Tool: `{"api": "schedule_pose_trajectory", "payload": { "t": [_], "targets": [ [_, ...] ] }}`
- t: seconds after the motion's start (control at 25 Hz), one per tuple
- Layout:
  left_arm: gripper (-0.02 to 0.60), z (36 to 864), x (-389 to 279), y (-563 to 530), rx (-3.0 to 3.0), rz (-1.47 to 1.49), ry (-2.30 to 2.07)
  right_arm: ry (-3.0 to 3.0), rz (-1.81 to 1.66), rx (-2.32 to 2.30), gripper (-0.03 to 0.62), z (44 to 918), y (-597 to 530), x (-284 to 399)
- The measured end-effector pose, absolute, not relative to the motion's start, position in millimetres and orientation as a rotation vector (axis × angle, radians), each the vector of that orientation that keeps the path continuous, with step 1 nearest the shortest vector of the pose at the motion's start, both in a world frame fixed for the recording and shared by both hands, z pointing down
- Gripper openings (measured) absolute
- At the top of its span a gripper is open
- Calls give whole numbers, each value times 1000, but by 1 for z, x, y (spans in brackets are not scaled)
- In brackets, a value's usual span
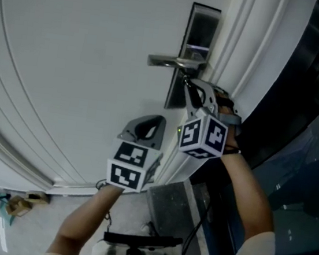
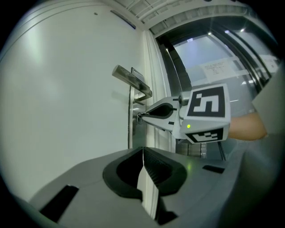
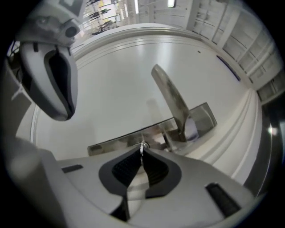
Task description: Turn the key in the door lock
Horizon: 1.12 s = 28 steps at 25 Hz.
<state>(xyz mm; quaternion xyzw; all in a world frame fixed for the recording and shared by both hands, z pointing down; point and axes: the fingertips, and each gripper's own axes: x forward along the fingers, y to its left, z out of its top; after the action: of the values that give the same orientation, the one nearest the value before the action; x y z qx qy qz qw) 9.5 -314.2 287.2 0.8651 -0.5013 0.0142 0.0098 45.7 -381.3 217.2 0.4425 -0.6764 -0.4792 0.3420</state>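
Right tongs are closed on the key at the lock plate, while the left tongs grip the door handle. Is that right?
No. The left tongs are shut on nothing, held clear of the door handle, as the left gripper view shows. The rest stands: the right tongs are closed on the key at the lock plate.

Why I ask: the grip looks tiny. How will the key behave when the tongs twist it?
The key is thin metal, so probably stiff and light. Only the tips of the right tongs pinch it, so it may slip. Seated in the lock plate, it should turn rather than wobble.
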Motion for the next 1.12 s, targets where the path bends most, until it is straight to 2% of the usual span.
{"api": "schedule_pose_trajectory", "payload": {
  "t": [0.28,0.56,0.92,1.12],
  "targets": [
    [18,287,9,-314,2695,35,-1561,-2129,-888,1303,19,211,-380,46],
    [18,284,4,-314,2689,21,-1577,-2688,-86,1400,35,204,-384,54],
    [18,283,4,-310,2701,33,-1577,-3052,823,1369,47,204,-388,59],
    [18,284,3,-308,2702,32,-1578,-3124,1211,1323,53,207,-389,61]
  ]
}}
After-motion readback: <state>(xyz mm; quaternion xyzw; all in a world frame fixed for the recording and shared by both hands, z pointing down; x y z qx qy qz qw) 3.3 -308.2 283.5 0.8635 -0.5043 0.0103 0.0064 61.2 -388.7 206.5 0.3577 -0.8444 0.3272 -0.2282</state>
